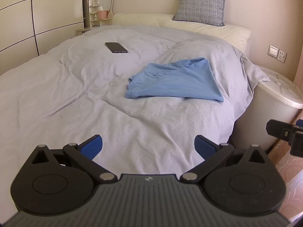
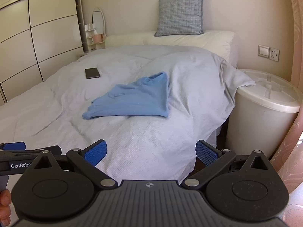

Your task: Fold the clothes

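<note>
Shirt lies loosely folded mid-frame on the bed. Left gripper and right gripper hang spread wide, empty, well short. Risk: soft duvet bunches, pinching bedding with shirt.

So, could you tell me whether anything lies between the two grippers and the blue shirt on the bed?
Nothing visible does. Both the left gripper and right gripper face the blue shirt across bare duvet. The phone lies well off to the left, beyond the shirt.

Shirt sits on the bed, phone behind it to the left, cushion at the head, bin beside the bed's right.
</note>
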`<move>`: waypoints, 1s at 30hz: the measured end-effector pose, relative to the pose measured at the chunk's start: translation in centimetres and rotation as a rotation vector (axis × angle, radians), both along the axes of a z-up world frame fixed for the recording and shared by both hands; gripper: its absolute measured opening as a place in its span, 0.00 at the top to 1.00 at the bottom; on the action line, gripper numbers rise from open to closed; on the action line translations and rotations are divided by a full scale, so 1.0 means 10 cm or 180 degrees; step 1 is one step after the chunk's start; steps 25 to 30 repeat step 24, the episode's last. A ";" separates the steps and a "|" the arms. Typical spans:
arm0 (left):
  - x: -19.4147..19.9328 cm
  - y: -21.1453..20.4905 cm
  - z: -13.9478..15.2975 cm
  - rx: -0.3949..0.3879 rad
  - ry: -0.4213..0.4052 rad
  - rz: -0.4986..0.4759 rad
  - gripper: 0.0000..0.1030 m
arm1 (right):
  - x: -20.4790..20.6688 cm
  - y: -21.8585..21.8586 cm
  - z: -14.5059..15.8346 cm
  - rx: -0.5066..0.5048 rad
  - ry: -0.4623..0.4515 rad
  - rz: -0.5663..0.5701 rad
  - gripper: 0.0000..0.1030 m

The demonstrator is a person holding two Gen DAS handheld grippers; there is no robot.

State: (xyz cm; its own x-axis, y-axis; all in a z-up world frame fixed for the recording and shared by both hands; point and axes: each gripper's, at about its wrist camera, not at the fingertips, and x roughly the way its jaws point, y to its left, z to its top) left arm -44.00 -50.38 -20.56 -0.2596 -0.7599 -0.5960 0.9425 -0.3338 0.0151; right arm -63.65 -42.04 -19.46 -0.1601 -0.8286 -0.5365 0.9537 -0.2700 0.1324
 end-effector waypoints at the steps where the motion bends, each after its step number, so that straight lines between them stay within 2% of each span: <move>1: 0.00 0.01 0.00 -0.0001 -0.0006 -0.0001 0.01 | 0.00 0.01 0.01 -0.0006 -0.0005 0.0000 0.00; 30: -0.08 0.04 0.02 -0.0055 -0.0084 -0.0015 0.01 | -0.03 0.03 0.04 -0.0035 -0.0047 0.0021 0.00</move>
